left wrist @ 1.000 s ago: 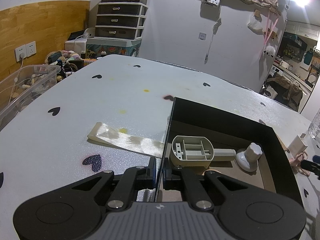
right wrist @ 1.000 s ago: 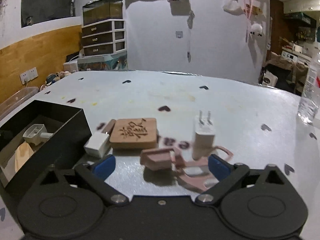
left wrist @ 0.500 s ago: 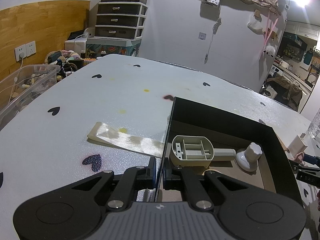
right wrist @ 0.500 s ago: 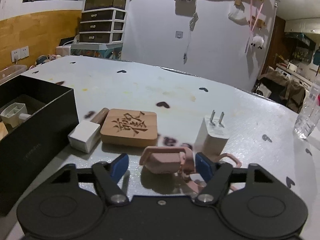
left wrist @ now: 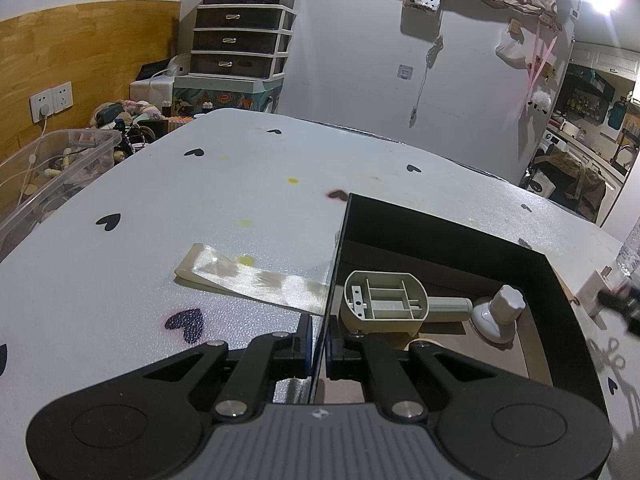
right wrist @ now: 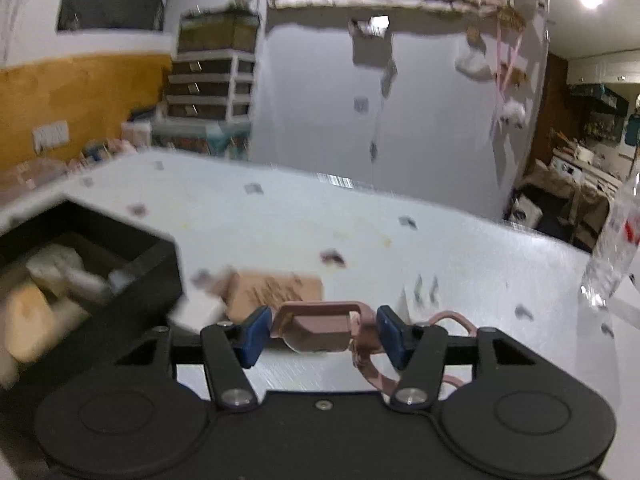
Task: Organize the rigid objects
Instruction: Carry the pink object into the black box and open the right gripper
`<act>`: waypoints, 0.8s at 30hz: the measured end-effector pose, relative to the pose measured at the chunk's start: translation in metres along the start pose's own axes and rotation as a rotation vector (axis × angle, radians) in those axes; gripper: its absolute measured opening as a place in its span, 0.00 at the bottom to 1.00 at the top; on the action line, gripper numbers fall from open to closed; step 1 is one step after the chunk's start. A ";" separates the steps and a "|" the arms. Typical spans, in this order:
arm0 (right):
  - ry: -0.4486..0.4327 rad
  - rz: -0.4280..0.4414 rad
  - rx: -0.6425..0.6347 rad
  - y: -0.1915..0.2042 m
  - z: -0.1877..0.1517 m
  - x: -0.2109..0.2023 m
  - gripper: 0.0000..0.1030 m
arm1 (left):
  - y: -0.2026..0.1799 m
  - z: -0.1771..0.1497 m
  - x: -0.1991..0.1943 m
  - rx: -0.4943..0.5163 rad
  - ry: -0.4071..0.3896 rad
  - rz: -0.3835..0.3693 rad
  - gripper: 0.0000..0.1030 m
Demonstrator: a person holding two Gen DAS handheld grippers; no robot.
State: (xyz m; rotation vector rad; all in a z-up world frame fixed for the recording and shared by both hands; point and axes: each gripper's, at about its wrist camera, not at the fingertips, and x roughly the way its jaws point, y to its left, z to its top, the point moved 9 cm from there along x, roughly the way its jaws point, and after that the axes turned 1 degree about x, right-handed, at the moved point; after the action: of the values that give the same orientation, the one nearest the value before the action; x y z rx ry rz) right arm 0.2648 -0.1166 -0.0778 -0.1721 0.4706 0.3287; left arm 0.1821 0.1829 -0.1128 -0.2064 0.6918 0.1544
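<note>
My left gripper (left wrist: 318,338) is shut on the left wall of the black box (left wrist: 460,232). Inside the box lie a beige plastic scoop-shaped part (left wrist: 384,298) and a white knob (left wrist: 500,312). My right gripper (right wrist: 322,334) is shut on a pink folding magnifier (right wrist: 320,326) and holds it above the table; its pink strap (right wrist: 370,364) hangs below. The right view is blurred. The black box (right wrist: 132,272) shows at its left. A wooden carved block (right wrist: 276,288), a small white cube (right wrist: 198,312) and a white plug charger (right wrist: 424,296) lie on the table.
A cream ribbon strip (left wrist: 248,276) lies on the table left of the box. A clear water bottle (right wrist: 612,252) stands at the right. A clear storage bin (left wrist: 48,172) sits off the table's left edge. The white table (left wrist: 200,208) has black heart marks.
My right gripper closed on the pink magnifier and lifted it off the table, moving toward the box. My left gripper has held the box wall without moving.
</note>
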 end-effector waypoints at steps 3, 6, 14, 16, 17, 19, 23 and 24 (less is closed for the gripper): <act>-0.079 0.051 -0.026 0.018 0.028 -0.022 0.57 | 0.000 0.000 0.000 -0.001 0.000 0.000 0.06; -0.151 0.116 -0.064 0.041 0.054 -0.040 0.57 | 0.002 0.000 0.000 -0.004 0.000 0.001 0.06; -0.086 0.411 0.035 0.110 0.086 -0.047 0.57 | 0.002 -0.001 -0.001 -0.005 -0.001 -0.002 0.06; -0.032 0.467 0.098 0.124 0.088 -0.041 0.57 | 0.002 -0.001 -0.001 -0.006 -0.002 -0.005 0.06; -0.007 0.488 0.131 0.130 0.089 -0.037 0.57 | 0.002 -0.002 -0.001 -0.007 -0.002 -0.007 0.06; 0.042 0.522 0.189 0.142 0.089 -0.030 0.57 | 0.002 -0.002 -0.001 -0.007 -0.004 -0.009 0.06; 0.142 0.558 0.304 0.167 0.081 -0.019 0.57 | 0.003 -0.002 -0.001 -0.007 -0.005 -0.017 0.06; 0.177 0.560 0.343 0.171 0.077 -0.013 0.57 | 0.002 -0.002 -0.001 -0.007 -0.005 -0.019 0.06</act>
State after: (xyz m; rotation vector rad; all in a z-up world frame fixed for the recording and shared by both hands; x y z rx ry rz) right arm 0.2259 0.0575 -0.0187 0.2750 0.7417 0.7765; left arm 0.1799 0.1848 -0.1141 -0.2192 0.6844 0.1388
